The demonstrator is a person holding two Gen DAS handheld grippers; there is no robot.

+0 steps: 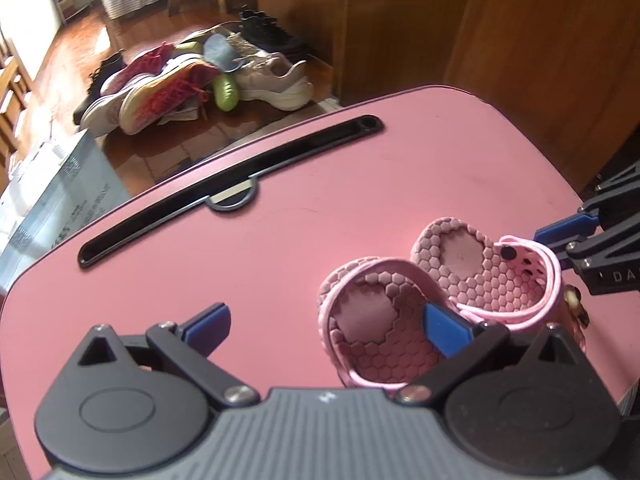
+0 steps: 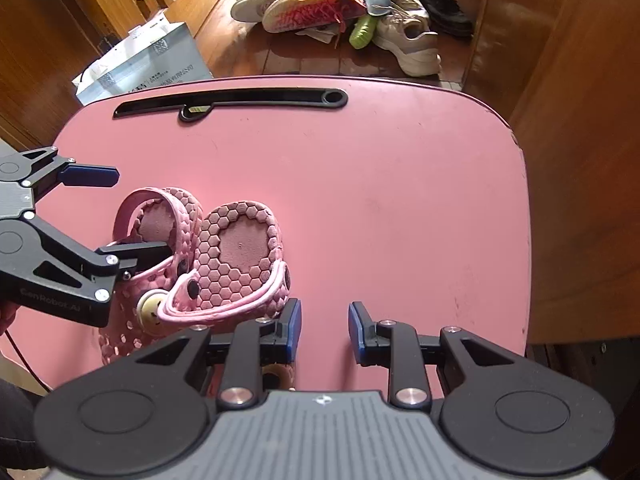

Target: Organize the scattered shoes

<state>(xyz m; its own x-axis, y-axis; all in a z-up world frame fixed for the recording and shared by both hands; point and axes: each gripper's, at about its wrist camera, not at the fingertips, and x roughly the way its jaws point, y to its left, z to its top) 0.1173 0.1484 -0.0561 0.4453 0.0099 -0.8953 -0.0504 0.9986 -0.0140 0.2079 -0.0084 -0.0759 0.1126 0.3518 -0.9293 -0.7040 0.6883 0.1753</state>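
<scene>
Two small pink clogs (image 2: pixel 224 264) are seen lying sole-up and overlapping on the pink tabletop (image 2: pixel 400 208), well short of the black slot (image 2: pixel 232 100) at its far edge. The left gripper (image 1: pixel 326 326) is spread wide with nothing clamped; one finger (image 1: pixel 444 330) lies over the nearer clog's sole. The right gripper (image 2: pixel 325 328) is partly open and empty, the pair just beside its left finger. The clogs' long axes run toward the slot. The left gripper is judged nearer.
</scene>
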